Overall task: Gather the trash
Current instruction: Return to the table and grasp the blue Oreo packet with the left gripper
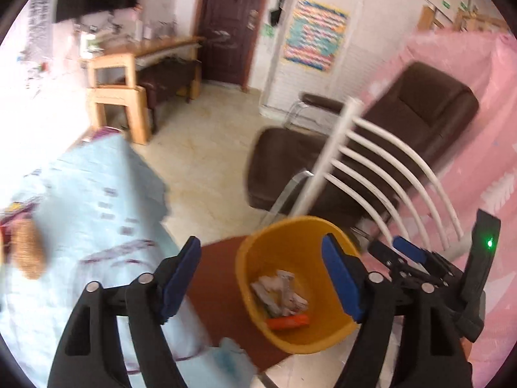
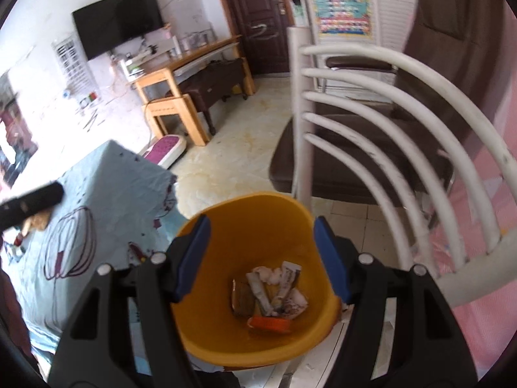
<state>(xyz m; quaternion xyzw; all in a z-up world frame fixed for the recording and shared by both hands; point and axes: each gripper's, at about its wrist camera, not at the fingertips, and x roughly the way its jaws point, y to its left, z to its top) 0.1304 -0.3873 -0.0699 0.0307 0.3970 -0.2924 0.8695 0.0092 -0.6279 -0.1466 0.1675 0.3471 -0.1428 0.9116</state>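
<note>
1. The table (image 2: 106, 174), covered with a light blue cloth, fills the left side of both views. Some small things lie near its far left edge, too blurred to name; if they are trash, I judge that the work is not finished.
2. The white chair (image 2: 381, 123) stands on the right with its slatted back turned to the cameras. A brown armchair (image 1: 416, 113) is behind it.
3. The yellow bin (image 2: 245, 226) sits on the floor between the table and the white chair, close to both, probably so that trash can be dropped in with a short reach.
4. The right gripper (image 2: 261, 255) hangs directly over the bin mouth. Its jaws are spread wide and nothing is between them.
5. The left gripper (image 1: 261, 278) is also spread and empty, with the bin seen between its blue pads. The right gripper (image 1: 405, 249) shows beside it.
6. The trash (image 2: 271, 291), crumpled paper and wrappers, lies at the bottom of the bin.
7. An orange piece (image 2: 269, 323) lies just in front of that pile.
</note>
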